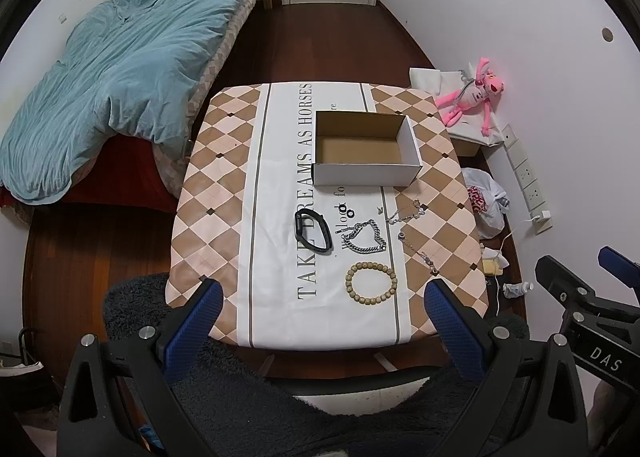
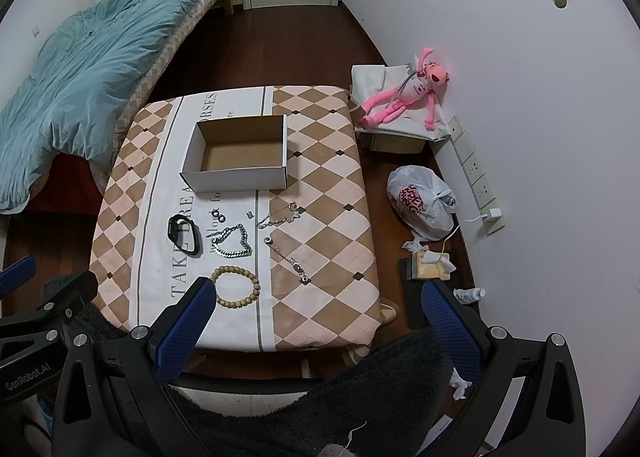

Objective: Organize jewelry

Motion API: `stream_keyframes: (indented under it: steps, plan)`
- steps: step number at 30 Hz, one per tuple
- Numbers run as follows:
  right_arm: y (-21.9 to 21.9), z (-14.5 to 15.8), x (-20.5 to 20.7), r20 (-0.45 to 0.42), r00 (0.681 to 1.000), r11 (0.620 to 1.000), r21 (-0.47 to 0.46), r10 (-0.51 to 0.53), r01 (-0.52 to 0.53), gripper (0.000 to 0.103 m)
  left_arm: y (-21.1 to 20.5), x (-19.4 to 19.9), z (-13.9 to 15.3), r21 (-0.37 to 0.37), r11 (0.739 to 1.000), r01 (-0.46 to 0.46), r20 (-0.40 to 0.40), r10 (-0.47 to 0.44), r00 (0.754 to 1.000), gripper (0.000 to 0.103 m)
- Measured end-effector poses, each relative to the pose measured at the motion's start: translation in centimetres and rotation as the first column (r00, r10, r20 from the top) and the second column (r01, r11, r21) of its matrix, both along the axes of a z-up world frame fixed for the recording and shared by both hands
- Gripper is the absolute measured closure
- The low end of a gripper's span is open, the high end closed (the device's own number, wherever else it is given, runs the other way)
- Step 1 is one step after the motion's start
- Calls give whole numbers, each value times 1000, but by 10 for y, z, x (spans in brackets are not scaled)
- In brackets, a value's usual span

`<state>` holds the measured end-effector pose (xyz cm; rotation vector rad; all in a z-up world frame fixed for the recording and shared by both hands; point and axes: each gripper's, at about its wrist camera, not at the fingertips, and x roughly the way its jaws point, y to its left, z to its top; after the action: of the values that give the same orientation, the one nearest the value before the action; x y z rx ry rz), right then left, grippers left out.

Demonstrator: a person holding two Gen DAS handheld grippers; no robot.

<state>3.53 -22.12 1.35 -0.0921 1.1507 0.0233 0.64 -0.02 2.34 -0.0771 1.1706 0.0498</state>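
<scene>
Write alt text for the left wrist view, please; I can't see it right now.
Jewelry lies loose on a checkered tablecloth: a beaded bracelet, a silver chain bracelet, a black band and thin chains, all in front of an empty open cardboard box. The left claw hangs open above the table's near edge.

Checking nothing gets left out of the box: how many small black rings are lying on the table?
2: small black rings lie side by side on the white cloth stripe, one left, one right, between the cardboard box and silver chain bracelet. None seems hidden.

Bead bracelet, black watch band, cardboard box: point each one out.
bead bracelet (image 1: 371, 283), left wrist view, on its near beads.
black watch band (image 1: 314, 231), left wrist view, on its strap.
cardboard box (image 2: 236, 177), right wrist view, on its white front wall.
</scene>
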Motion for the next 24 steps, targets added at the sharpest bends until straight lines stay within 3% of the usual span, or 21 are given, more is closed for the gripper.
stream_keyframes:
  steps: [16, 24]
  plan:
    - [3, 1, 3, -5, 1000, 1000, 7, -5, 5, 0, -1, 8, -1, 28, 999, -16, 22, 15, 1000, 0]
    - [12, -73, 50, -134, 991, 1000, 15, 12, -10, 0, 19, 47, -58, 138, 988, -68, -32, 73, 997, 0]
